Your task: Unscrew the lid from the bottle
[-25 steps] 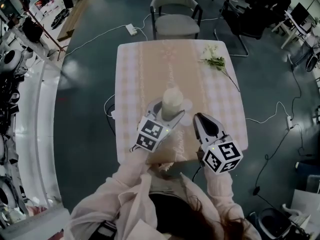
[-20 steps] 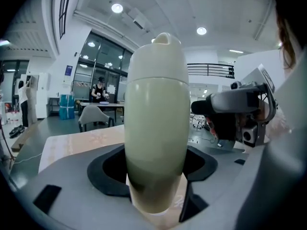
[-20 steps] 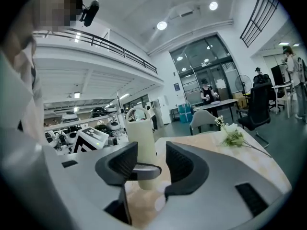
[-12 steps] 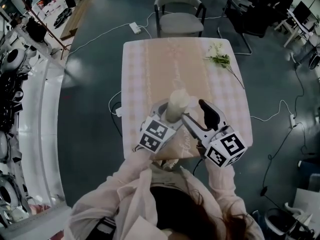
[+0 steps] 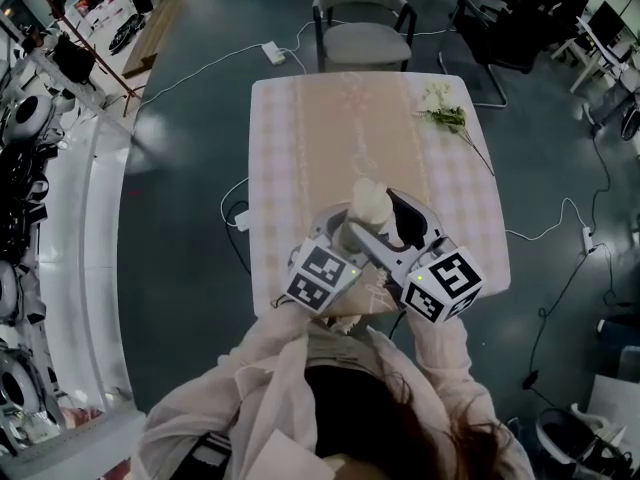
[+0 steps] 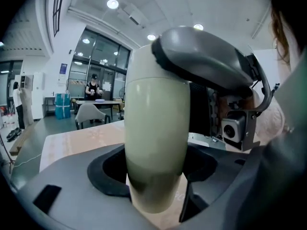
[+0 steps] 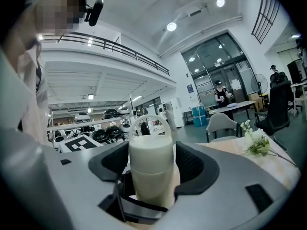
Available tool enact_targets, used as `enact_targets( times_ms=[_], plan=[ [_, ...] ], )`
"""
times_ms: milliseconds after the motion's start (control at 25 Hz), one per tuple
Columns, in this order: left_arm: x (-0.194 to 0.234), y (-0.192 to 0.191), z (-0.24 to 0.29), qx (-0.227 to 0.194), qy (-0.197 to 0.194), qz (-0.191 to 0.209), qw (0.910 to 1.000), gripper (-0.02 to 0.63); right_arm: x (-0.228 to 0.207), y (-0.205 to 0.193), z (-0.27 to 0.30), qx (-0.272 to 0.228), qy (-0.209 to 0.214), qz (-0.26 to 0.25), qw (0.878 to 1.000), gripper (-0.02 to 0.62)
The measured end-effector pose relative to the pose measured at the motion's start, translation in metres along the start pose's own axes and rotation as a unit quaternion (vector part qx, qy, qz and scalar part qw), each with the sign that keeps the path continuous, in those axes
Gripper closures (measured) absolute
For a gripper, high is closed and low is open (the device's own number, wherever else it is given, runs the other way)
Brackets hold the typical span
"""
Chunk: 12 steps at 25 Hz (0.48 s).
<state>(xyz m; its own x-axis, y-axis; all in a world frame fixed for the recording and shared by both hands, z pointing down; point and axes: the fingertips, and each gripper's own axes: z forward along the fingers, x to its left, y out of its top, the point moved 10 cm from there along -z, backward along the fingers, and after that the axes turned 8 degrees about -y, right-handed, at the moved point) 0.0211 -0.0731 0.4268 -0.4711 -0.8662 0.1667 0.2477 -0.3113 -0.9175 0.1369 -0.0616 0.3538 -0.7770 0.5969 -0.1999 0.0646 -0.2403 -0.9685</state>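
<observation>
A cream bottle (image 5: 370, 203) stands near the front edge of the table (image 5: 300, 138). My left gripper (image 5: 347, 230) is shut on its lower body (image 6: 156, 143), with a jaw against each side. My right gripper (image 5: 386, 230) comes in from the right and is open. Its jaws stand on either side of the bottle's top part (image 7: 151, 176), with a thin gap at each pad. The lid (image 7: 151, 150) carries a white loop handle (image 7: 151, 121). In the left gripper view one right jaw arches over the bottle's top. The bottle's foot is hidden behind the jaws.
A sprig of white flowers (image 5: 445, 113) lies at the table's far right corner. A grey chair (image 5: 362, 18) stands beyond the far edge. A power strip (image 5: 270, 56) and cables lie on the floor around the table.
My right gripper was shut to the right of the bottle; it has opened and moved left, so its jaws now straddle the bottle's top. The left gripper has kept its hold.
</observation>
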Motion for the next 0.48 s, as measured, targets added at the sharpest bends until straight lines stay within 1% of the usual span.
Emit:
enact_targets(
  times_ms=[280, 480],
  plan=[
    [-0.0070, 0.0003, 0.0015, 0.010, -0.005, 0.016, 0.9998, 0.290, 0.0029, 0.0006, 0.0066, 0.002, -0.002, -0.019, 1.000, 0.279],
    [-0.0052, -0.0007, 0.0013, 0.017, -0.011, 0.026, 0.9995, 0.290, 0.0031, -0.0011, 0.0075, 0.000, 0.011, -0.031, 0.999, 0.284]
  ],
)
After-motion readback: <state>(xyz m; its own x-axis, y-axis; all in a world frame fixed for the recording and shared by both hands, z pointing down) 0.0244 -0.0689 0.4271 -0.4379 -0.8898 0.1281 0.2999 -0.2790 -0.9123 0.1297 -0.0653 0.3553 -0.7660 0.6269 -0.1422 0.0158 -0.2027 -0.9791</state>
